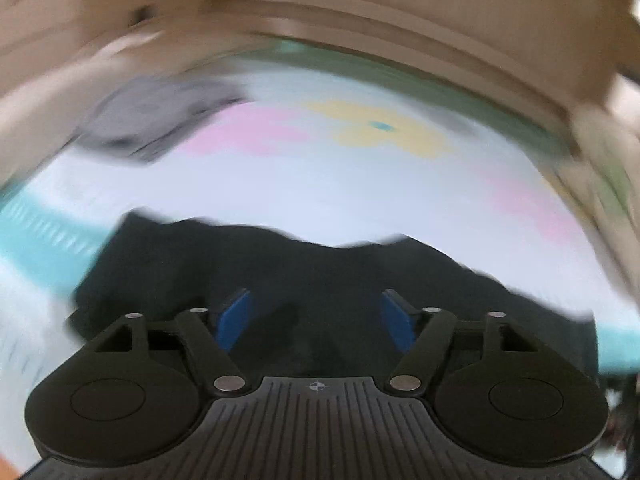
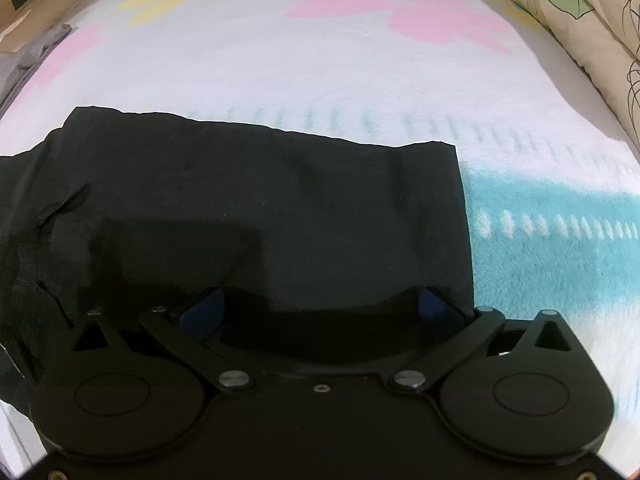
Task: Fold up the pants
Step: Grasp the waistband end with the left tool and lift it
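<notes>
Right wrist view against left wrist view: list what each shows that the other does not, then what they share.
Only the right wrist view shows the printed pillows along the blanket's right edge, the pants' straight right edge, and the right gripper, open over the cloth.

Only the left wrist view, which is blurred, shows a beige wooden frame beyond the blanket, and the left gripper, open with nothing between its pads.

Both show the black pants on the flowered blanket and a grey garment at far left.

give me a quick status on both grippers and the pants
Left gripper open, nothing held. Right gripper open over the black pants. Pants lie folded on the flowered blanket. Nothing in the way.
</notes>
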`<state>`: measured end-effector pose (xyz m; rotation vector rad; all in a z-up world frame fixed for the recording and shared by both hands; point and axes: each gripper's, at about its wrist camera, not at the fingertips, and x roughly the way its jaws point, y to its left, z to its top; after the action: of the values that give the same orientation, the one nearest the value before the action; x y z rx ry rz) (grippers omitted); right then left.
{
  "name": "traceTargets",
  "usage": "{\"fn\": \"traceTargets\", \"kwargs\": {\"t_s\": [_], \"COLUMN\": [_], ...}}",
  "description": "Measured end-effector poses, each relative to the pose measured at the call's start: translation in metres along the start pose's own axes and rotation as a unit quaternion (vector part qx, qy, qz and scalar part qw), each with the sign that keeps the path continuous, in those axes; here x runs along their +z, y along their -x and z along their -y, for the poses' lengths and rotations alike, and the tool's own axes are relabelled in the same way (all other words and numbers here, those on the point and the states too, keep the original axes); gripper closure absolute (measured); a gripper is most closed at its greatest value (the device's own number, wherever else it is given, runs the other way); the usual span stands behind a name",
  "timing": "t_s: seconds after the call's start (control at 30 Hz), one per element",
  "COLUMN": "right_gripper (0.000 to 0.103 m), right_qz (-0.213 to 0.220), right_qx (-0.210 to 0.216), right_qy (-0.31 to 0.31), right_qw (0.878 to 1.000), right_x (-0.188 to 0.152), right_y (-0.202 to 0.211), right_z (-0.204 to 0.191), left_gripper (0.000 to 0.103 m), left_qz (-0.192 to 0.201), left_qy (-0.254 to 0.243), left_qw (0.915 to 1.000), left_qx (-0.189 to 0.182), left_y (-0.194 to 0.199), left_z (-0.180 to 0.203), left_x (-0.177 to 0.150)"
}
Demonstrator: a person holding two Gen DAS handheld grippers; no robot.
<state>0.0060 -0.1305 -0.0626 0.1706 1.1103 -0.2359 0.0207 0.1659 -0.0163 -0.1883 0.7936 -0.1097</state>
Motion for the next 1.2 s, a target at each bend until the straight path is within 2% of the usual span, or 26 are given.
{"fn": "traceTargets", "kwargs": {"t_s": [0.07, 0.1, 0.2, 0.27, 0.47, 0.57, 0.63, 0.8, 1.0, 1.1, 1.2], "right_gripper": [0.0, 0.0, 0.0, 0.0, 0.0, 0.0, 0.0, 0.0, 0.0, 0.0, 0.0], "right_qz": [-0.001, -0.001, 0.002, 0.005, 0.021, 0.026, 0.027, 0.034, 0.039, 0.039, 0.041], "right_qx": [-0.001, -0.002, -0.006, -0.008, -0.007, -0.007, -0.006, -0.004, -0.005, -0.004, -0.003], "right_qy": [-0.002, -0.004, -0.011, -0.017, -0.021, -0.02, -0.018, -0.013, -0.013, -0.013, -0.013], "right_qw": [1.0, 1.0, 1.0, 1.0, 1.0, 0.999, 0.999, 0.999, 0.999, 0.999, 0.999], "right_x": [0.0, 0.0, 0.004, 0.003, -0.005, -0.007, -0.009, -0.01, -0.014, -0.014, -0.015], "right_y": [0.0, 0.0, -0.003, -0.002, 0.001, 0.002, 0.002, 0.011, 0.014, 0.014, 0.014], "right_z": [-0.001, -0.001, -0.005, -0.002, 0.007, 0.007, 0.008, 0.005, 0.003, 0.004, 0.004], "left_gripper": [0.033, 0.033, 0.033, 0.033, 0.03, 0.028, 0.019, 0.019, 0.018, 0.018, 0.02], "left_qz": [-0.003, -0.006, -0.013, -0.026, -0.075, -0.092, -0.087, -0.074, -0.06, -0.055, -0.056], "left_qy": [0.068, 0.112, 0.222, 0.26, 0.229, 0.239, 0.237, 0.227, 0.209, 0.225, 0.261], "left_qw": [0.9976, 0.9934, 0.9743, 0.9646, 0.9698, 0.9662, 0.9672, 0.9711, 0.9761, 0.9727, 0.9638], "left_qx": [0.013, 0.022, 0.036, 0.037, 0.039, 0.033, 0.027, 0.006, 0.007, 0.008, -0.001], "left_y": [0.003, 0.004, 0.007, 0.006, -0.006, -0.014, -0.017, -0.031, -0.046, -0.044, -0.043], "left_z": [-0.035, -0.056, -0.101, -0.118, -0.115, -0.113, -0.112, -0.101, -0.092, -0.093, -0.1], "left_x": [0.001, 0.0, -0.006, -0.013, -0.02, -0.03, -0.031, -0.026, -0.018, -0.02, -0.023]}}
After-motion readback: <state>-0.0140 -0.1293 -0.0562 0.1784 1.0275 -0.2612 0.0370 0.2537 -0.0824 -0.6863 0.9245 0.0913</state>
